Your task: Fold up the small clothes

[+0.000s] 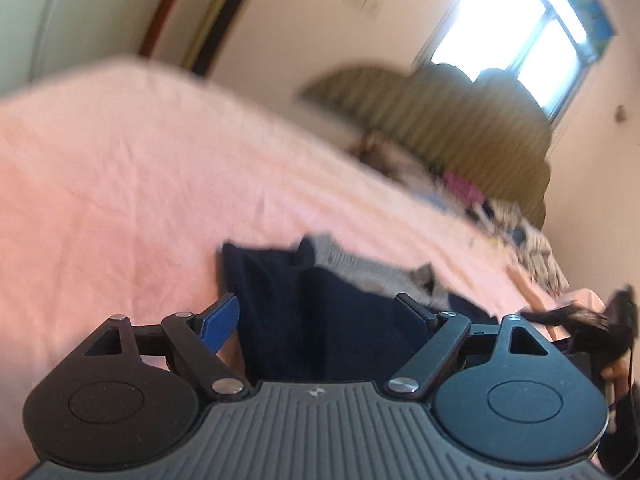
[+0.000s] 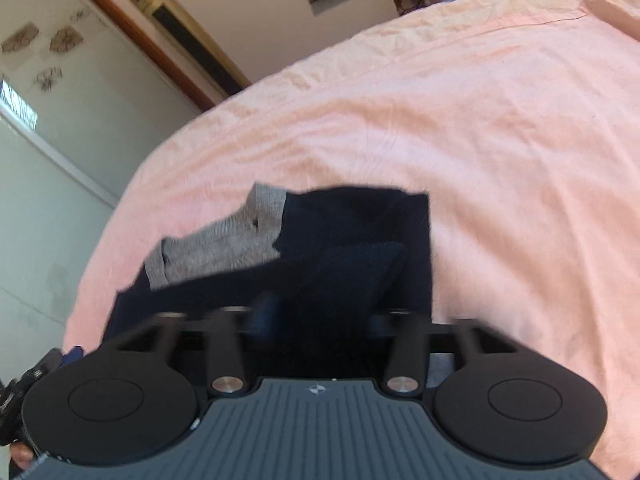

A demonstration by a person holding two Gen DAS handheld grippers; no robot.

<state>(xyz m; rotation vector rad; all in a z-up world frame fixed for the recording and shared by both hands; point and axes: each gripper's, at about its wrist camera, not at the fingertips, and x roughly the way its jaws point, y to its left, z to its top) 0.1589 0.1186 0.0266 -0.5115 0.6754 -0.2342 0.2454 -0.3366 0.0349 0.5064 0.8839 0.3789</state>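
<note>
Pink sheet (image 2: 460, 128) covers the bed; on it we see a navy garment (image 2: 352, 240) with a grey sock (image 2: 224, 246) on its far left part. Left gripper (image 1: 320, 312): jaws wide apart, empty, above the garment. Right gripper (image 2: 320, 320): jaws blurred but parted, gripping nothing.

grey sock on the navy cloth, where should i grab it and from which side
Probably the ribbed cuff of the grey sock, at its end nearest the navy cloth's far edge. It lies flat and slanted across that cloth, so come from above with the open right gripper, jaws across the cuff. A shallow pinch should lift the sock alone, though that is a guess.
</note>
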